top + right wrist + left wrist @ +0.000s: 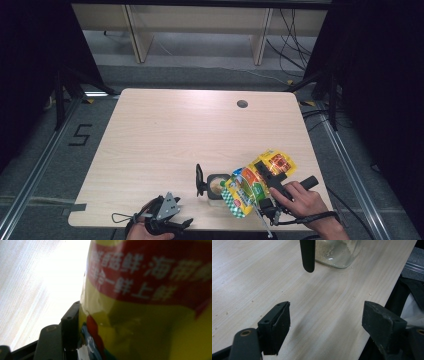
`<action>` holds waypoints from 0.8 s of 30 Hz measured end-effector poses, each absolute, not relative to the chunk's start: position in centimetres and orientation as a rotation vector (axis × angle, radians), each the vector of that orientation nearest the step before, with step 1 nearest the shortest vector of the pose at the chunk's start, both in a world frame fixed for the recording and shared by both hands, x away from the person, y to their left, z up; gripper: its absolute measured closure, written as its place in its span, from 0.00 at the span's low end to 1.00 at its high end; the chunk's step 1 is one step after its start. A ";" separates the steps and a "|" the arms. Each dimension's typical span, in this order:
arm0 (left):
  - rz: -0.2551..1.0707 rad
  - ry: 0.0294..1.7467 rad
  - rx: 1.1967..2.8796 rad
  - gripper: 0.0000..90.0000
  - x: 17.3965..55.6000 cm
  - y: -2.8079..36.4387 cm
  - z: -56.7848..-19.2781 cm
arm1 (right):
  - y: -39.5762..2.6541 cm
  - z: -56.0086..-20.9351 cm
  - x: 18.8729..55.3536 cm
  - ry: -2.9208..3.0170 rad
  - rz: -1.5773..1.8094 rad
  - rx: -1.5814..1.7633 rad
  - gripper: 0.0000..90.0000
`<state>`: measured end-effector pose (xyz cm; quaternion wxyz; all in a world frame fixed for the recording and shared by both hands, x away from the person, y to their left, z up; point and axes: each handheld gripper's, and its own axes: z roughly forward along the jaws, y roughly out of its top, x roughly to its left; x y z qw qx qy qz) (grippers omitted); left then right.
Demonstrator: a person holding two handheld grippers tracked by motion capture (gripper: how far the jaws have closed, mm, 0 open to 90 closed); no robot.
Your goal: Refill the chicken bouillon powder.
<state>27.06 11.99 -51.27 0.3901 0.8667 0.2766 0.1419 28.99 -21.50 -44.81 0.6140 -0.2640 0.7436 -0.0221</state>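
Observation:
A yellow snack packet (pixel 252 184) with red and green print hangs tilted over a small glass jar (pixel 216 186) near the table's front edge. My right gripper (pixel 264 170) is shut on the packet, a hand around its handle. In the right gripper view the packet (pixel 150 315) presses against the left jaw's pad (pixel 71 325). The jar holds pale grains (pixel 329 251), and its black hinged lid (pixel 200 180) stands open to the jar's left. My left gripper (pixel 175 220) rests at the front edge, left of the jar. Its jaws (pixel 325 315) are open over bare wood.
The light wooden table (pixel 165 135) has a round cable hole (pixel 242 104) at the back right. A few crumbs (pixel 369 293) lie near the front edge. Black curtains and stands flank the table, and a shelf unit stands behind it.

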 end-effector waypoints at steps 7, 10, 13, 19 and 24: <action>0.361 0.702 2.202 0.25 27.0 12.0 -51.2 | -21.4 -44.8 29.0 1.701 -0.051 -0.620 0.39; 0.361 0.702 2.204 0.25 27.1 12.0 -51.3 | -21.5 -44.8 28.9 1.713 -0.053 -0.616 0.39; 0.360 0.697 2.205 0.25 27.0 12.0 -51.3 | -21.5 -44.8 28.9 1.705 -0.052 -0.618 0.39; 0.362 0.703 2.205 0.25 27.1 12.0 -51.3 | -21.5 -44.8 28.9 1.707 -0.051 -0.622 0.39; 0.366 0.694 2.207 0.25 27.1 12.0 -51.3 | -21.5 -44.8 28.9 1.703 -0.051 -0.621 0.39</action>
